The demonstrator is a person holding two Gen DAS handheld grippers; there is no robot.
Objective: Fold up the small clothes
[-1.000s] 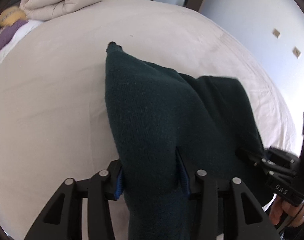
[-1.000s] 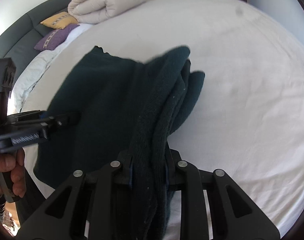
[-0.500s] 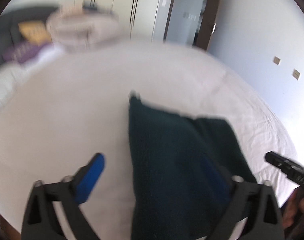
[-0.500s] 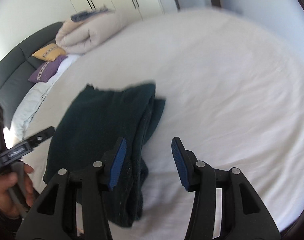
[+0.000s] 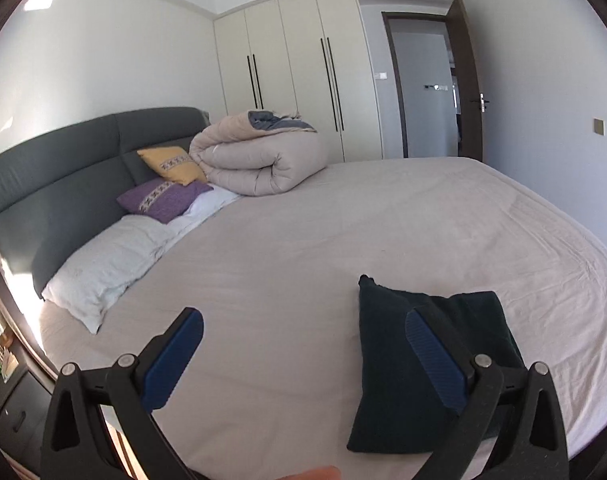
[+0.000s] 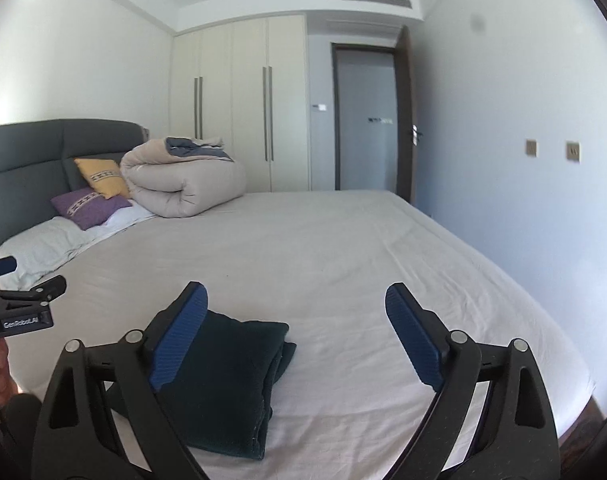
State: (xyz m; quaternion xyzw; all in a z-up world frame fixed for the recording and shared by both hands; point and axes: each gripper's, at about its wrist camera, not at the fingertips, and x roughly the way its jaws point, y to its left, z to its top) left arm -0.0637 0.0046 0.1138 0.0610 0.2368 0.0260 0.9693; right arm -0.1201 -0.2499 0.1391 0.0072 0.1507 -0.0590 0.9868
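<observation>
Your left gripper (image 5: 303,344) and right gripper (image 6: 295,312) both hang spread wide, grasping nothing. The dark garment (image 6: 231,376) lies folded on the bed (image 6: 343,248), so this fold looks finished.

Both wrist cams look low across bed (image 5: 343,232) twd wardrobe (image 6: 247,104), sharing folded cloth (image 6: 223,380).

The bed (image 6: 343,248) is wide, under a pale, faintly creased sheet. A folded dark green garment (image 6: 227,380) lies flat on it at six o'clock, near the foot edge. Toward ten o'clock a rolled beige duvet (image 6: 183,184) sits by a yellow cushion (image 6: 103,178), a purple cushion (image 6: 87,206) and a white pillow (image 6: 39,248).
</observation>
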